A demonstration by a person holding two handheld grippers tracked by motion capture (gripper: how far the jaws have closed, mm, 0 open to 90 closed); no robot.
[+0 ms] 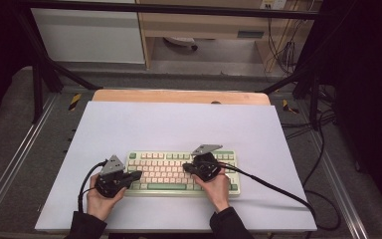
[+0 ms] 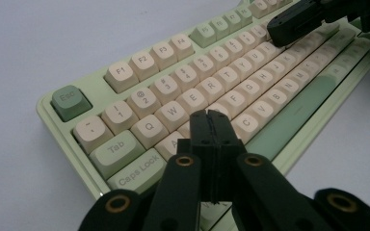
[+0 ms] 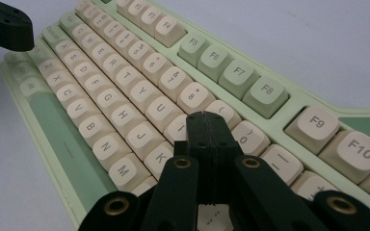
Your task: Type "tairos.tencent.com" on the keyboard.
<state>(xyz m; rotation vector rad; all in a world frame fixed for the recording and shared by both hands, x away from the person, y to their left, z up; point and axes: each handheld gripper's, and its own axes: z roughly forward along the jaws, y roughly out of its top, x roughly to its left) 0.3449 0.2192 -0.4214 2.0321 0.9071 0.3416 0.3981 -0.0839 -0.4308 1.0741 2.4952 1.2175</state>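
The keyboard (image 1: 181,173) lies flat on the white mat (image 1: 179,129), near the person's edge and about midway across. The left gripper (image 1: 135,175) hangs over the keyboard's left end. In the left gripper view its jaws are pressed together with nothing between them, tips above the home row just right of Caps Lock (image 2: 138,169). The right gripper (image 1: 186,167) hangs over the middle-right keys. In the right gripper view its jaws are likewise closed and empty, tips above the keys around K (image 3: 161,158) and O (image 3: 247,136). Whether either tip touches a key cannot be told.

Judgement: the step in hand is key-pressing with closed tips, each gripper serving as a finger. The next move calls for a short straight drop onto one keycap, centred so the tip does not catch a neighbour, then a clean lift.
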